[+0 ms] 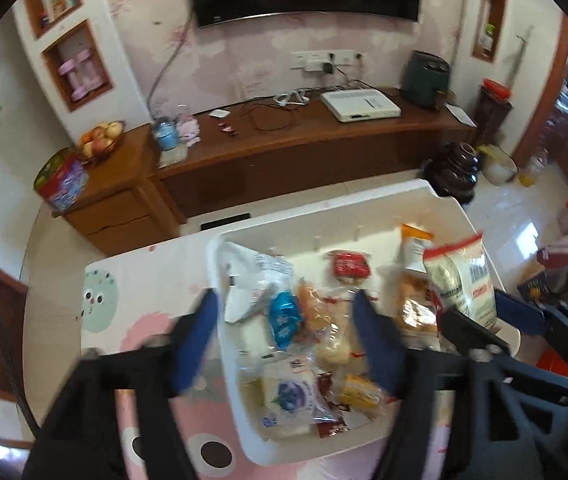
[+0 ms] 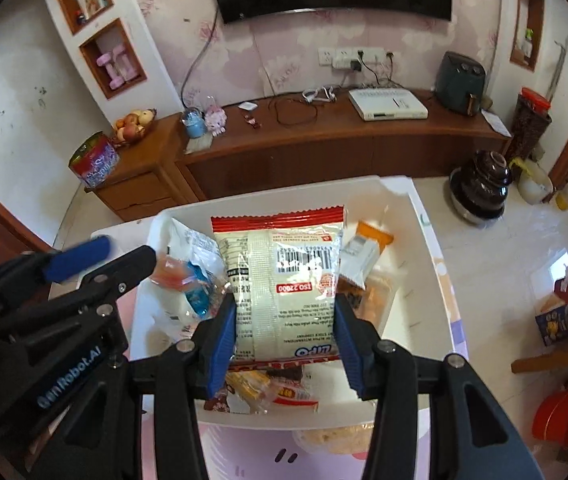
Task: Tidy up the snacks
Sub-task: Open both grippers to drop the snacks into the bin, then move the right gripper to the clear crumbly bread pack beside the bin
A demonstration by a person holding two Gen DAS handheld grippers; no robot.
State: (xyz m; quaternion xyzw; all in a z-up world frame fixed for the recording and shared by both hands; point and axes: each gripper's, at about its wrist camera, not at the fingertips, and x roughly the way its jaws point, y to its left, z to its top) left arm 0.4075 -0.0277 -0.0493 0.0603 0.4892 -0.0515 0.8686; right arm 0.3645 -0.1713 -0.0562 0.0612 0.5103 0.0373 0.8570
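Note:
A white tray (image 1: pixel 236 400) on the table holds several wrapped snacks, among them a blue candy pack (image 1: pixel 284 316) and a red packet (image 1: pixel 349 264). My left gripper (image 1: pixel 285 336) is open and empty, its blue fingers spread above the tray's left part. My right gripper (image 2: pixel 285 320) is shut on a white and red biscuit bag (image 2: pixel 280 280) and holds it above the tray (image 2: pixel 435 312). The bag (image 1: pixel 463 280) and right gripper also show at the right of the left wrist view. The left gripper (image 2: pixel 84 260) appears at the left of the right wrist view.
The table has a pink cartoon cover (image 1: pixel 144 328). A round cracker pack (image 2: pixel 335 438) lies outside the tray's near edge. A wooden TV cabinet (image 1: pixel 303 148) stands behind, a dark jar (image 2: pixel 481 184) on the floor to the right.

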